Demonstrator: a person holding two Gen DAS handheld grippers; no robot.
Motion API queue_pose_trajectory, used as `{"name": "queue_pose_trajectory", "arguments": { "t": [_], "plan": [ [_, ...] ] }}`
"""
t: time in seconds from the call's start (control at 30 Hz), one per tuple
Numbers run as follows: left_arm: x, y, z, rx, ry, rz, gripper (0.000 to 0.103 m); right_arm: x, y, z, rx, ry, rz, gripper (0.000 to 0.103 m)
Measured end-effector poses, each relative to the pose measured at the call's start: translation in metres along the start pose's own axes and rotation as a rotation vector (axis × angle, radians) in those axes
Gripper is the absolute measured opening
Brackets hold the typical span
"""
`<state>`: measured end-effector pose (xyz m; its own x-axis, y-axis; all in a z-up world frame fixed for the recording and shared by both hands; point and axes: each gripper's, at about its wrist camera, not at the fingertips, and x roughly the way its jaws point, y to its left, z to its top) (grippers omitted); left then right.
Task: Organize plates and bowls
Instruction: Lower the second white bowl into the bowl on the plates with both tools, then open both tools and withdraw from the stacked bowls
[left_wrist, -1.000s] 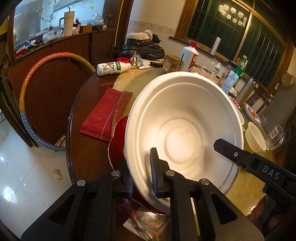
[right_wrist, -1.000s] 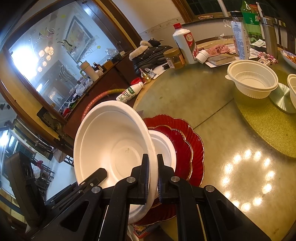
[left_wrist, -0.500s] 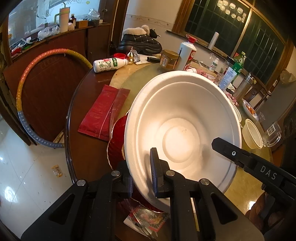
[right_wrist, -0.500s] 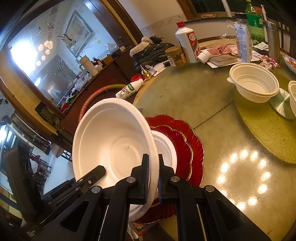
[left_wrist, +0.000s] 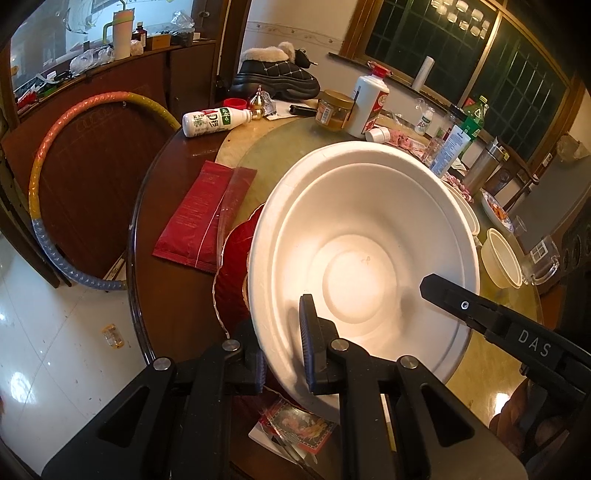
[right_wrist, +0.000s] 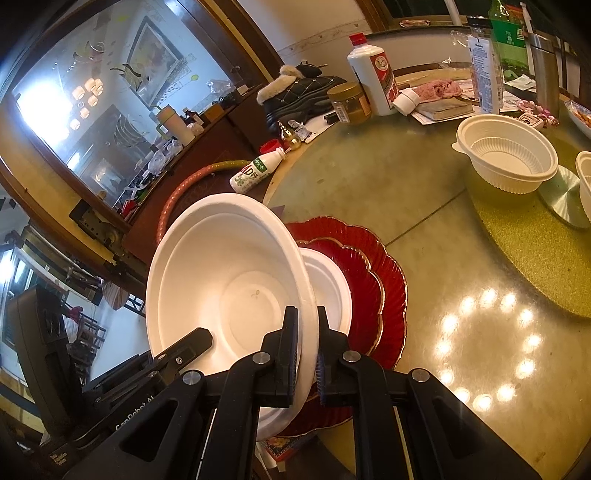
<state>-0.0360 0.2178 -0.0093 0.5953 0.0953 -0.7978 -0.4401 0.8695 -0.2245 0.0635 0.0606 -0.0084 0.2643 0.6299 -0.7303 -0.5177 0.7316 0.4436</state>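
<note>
While both grippers pinch its rim, the big white bowl (right_wrist: 229, 280) hangs tilted over the red plates (right_wrist: 373, 273).

The left gripper (left_wrist: 282, 347) and right gripper (right_wrist: 306, 343) each clamp the near rim of the bowl, jaws narrow, one pad inside and one outside. Under it a small white plate (right_wrist: 328, 288) lies on the stacked red plates, near the table edge (left_wrist: 135, 266). To the right the glass turntable (right_wrist: 461, 280) is bare until the ribbed bowl (right_wrist: 509, 155). Compared to a second ago, the bowl has hardly shifted; both grips are the same.
</note>
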Motion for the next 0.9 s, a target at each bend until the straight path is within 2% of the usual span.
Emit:
{"name": "queue_pose_trajectory", "arguments": {
  "t": [0.43, 0.6, 0.9],
  "plan": [
    [0.002, 0.002, 0.006, -0.012, 0.035, -0.025, 0.013, 0.0, 0.0, 0.004, 0.019, 0.018, 0.008, 0.012],
    [0.012, 0.007, 0.009, -0.036, 0.073, -0.04, 0.013, 0.001, -0.001, 0.006, 0.032, 0.027, 0.012, 0.013],
    [0.023, 0.009, 0.013, -0.055, 0.101, -0.02, 0.013, 0.011, -0.008, 0.009, 0.05, 0.058, 0.02, 0.015]
  ]
}}
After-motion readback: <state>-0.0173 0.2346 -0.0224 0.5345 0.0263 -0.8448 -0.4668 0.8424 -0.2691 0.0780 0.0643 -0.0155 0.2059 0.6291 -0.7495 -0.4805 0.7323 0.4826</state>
